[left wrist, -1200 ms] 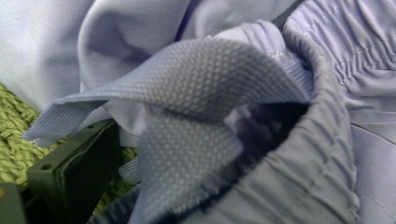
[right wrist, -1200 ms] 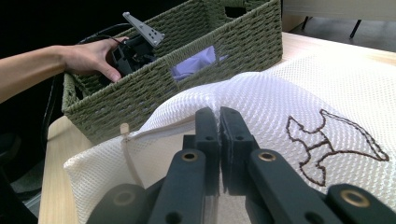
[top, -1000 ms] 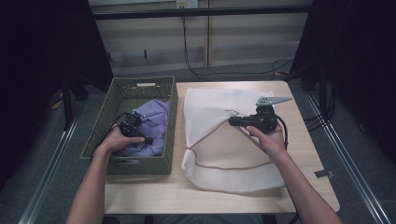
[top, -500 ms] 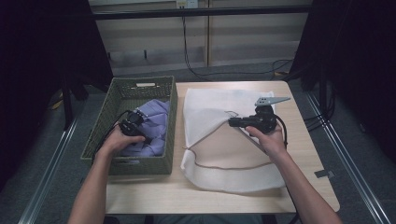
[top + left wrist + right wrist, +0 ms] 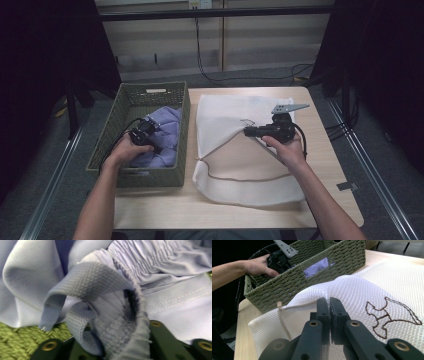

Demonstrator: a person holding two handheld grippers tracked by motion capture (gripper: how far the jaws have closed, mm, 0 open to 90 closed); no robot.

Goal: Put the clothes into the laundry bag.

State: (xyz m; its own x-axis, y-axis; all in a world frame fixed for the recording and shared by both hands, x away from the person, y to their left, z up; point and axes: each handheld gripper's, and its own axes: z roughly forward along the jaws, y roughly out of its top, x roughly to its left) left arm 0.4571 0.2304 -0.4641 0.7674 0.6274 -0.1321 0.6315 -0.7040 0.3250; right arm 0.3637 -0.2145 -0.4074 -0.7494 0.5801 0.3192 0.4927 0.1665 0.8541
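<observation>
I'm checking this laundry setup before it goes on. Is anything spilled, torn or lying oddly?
Nothing stands out. The lilac garment lies crumpled in the woven basket, its elastic waistband bunched between the left gripper's closing jaws. The right gripper pinches the white mesh bag up into a peak; the rest lies flat on the table.

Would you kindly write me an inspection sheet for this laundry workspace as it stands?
Surface: wooden table, bare along the edges.
Job's things: lavender garment in green woven basket; white mesh bag flat beside it.
Clutter: nothing seen.
Grippers: left gripper has just been closing, its jaws on the garment's waistband; right gripper shut on the bag's mesh.
Cables: one trails from each gripper; more on the floor behind.
Surroundings: dark curtains, grey floor.
</observation>
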